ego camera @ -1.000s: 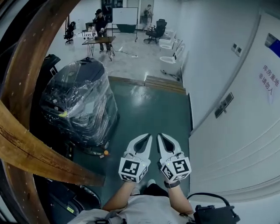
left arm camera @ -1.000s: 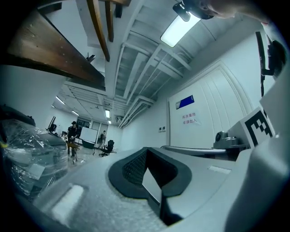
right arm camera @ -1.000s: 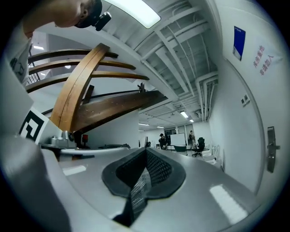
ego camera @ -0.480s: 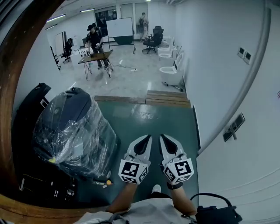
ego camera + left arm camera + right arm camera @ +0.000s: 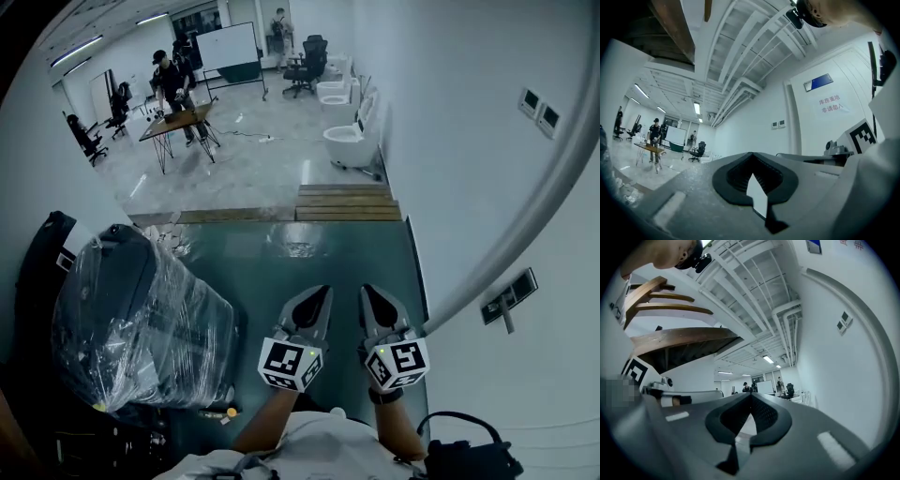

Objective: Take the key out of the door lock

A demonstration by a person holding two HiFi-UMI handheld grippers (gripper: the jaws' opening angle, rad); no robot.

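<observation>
Left gripper, right gripper: jaws closed, empty.

White walls, green floor

Illumination is even and cool, supplied by ceiling light strips. The pale floor shows glare streaks. Fisheye distortion bends the white wall; corners vignette black. The left gripper renders soft near the lens.
</observation>
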